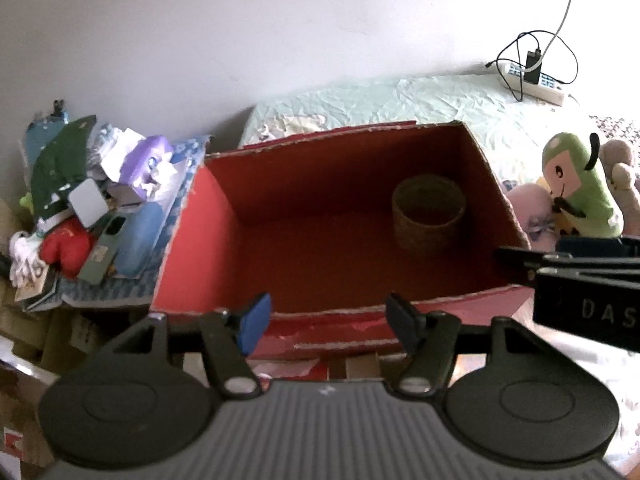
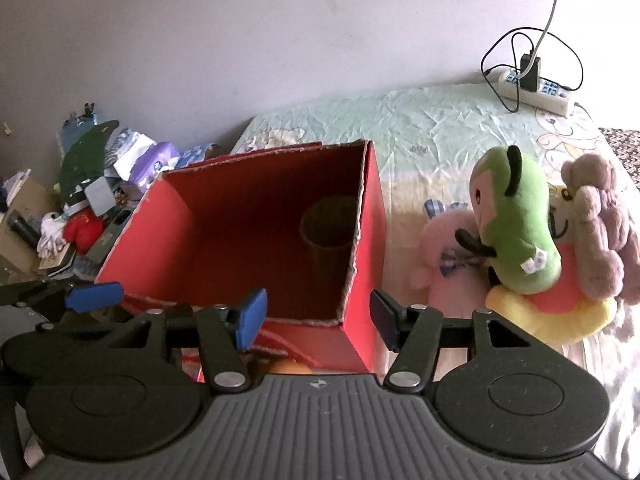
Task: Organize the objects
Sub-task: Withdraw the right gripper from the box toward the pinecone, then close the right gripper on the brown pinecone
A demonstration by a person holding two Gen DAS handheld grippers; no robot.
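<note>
Both tongs hover spread and empty at the near rim of an open red cardboard box on a bed: the left tongs at its front edge, the right tongs at its near right corner. A brown woven cup stands inside the box. A green plush toy leans among other soft toys beside the box.
</note>
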